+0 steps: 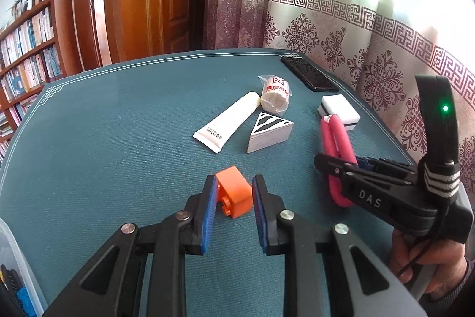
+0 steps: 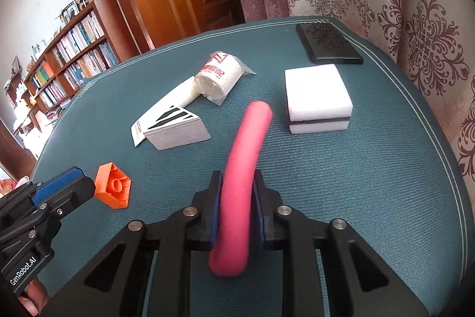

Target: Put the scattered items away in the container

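An orange toy block (image 1: 234,193) lies on its side on the teal table (image 1: 118,124). My left gripper (image 1: 234,181) is shut on the orange block, with a blue pad against each side. In the right wrist view the same block (image 2: 114,189) shows its hollow underside at the left gripper's (image 2: 86,183) tip. My right gripper (image 2: 237,177) is shut on a pink foam tube (image 2: 243,162), which bends up and away from the jaws. The tube (image 1: 335,138) and the right gripper (image 1: 329,165) also show at the right in the left wrist view. The clear plastic container (image 1: 12,257) shows at the lower left edge.
On the table beyond lie a white squeeze tube (image 1: 228,121), a wrapped white roll (image 1: 276,94), a striped triangular block (image 1: 268,132), a white sponge (image 1: 338,112) and a black phone (image 1: 310,73). Curtains hang behind the table on the right. A hand (image 1: 415,257) holds the right gripper.
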`<state>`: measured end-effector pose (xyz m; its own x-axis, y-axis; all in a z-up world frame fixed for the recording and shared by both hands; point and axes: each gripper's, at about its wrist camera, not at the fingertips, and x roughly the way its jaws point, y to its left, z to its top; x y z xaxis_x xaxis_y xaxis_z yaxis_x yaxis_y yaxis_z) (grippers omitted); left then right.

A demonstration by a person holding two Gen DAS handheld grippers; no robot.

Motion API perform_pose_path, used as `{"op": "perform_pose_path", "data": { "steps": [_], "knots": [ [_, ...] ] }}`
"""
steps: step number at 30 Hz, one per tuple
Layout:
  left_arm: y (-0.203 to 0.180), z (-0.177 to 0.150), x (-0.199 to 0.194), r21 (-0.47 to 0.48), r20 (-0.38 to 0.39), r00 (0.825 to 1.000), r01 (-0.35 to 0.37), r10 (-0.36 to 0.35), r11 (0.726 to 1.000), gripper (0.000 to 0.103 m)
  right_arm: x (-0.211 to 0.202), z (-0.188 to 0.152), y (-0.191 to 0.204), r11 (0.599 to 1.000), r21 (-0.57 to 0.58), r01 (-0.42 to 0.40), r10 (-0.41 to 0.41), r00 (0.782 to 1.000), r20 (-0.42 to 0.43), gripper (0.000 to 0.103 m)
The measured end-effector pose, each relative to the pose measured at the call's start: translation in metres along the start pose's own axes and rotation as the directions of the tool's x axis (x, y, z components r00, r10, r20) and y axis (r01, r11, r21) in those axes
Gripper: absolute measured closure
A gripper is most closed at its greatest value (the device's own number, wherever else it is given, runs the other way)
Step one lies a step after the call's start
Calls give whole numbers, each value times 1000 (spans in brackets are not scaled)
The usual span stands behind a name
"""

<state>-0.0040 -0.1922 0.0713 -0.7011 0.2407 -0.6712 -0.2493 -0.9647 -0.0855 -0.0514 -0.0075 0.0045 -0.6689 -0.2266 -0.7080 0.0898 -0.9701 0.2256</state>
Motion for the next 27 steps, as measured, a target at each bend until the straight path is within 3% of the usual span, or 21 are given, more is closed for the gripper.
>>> {"op": "perform_pose_path", "data": {
  "steps": [4, 8, 9, 10, 12, 13, 17, 18, 19, 21, 24, 27],
  "knots": [
    [6, -5, 0, -18, -5, 1000, -9, 9, 1000, 76, -7, -5, -5, 997, 59, -48, 49, 999, -10, 85],
    [7, -6, 6, -27, -26, 1000, -9, 8, 1000, 71, -13, -6, 2, 998, 40, -40, 40, 999, 12, 85],
    [7, -6, 6, -32, -24, 1000, -2, 1, 999, 59, -13, -6, 2, 998, 39, -41, 41, 999, 10, 85],
    [7, -6, 6, -37, -27, 1000, 1, -2, 999, 38, -12, -7, 2, 998, 42, -44, 43, 999, 5, 85],
    [6, -5, 5, -53, -14, 1000, 0, -1, 999, 12, -9, -7, 0, 998, 51, -45, 45, 999, -4, 85],
    [5, -4, 3, -57, 1, 1000, -3, 4, 998, 11, -8, -7, -1, 998, 54, -45, 45, 999, -7, 85],
    [-4, 2, 9, -9, 5, 999, -39, 39, 999, 12, -8, -6, -4, 997, 61, -44, 45, 999, -7, 85],
    [-6, 3, 13, 6, 2, 998, -56, 56, 998, 17, -9, -7, -3, 997, 60, -46, 46, 999, -5, 85],
    [-7, 3, 19, 13, -7, 998, -63, 63, 998, 37, -10, -7, -3, 997, 58, -46, 46, 999, -2, 85],
    [-5, 2, 31, 1, -50, 997, -50, 50, 999, 60, -11, -6, -2, 997, 53, -50, 50, 999, 4, 85],
    [0, -5, 37, 0, -58, 996, -74, 74, 997, 63, -13, -7, 0, 998, 39, -48, 48, 999, 18, 85],
    [5, -13, 35, -31, -86, 995, -51, 49, 998, 63, -13, -7, 2, 999, 25, -40, 39, 999, 24, 85]
  ]
}}
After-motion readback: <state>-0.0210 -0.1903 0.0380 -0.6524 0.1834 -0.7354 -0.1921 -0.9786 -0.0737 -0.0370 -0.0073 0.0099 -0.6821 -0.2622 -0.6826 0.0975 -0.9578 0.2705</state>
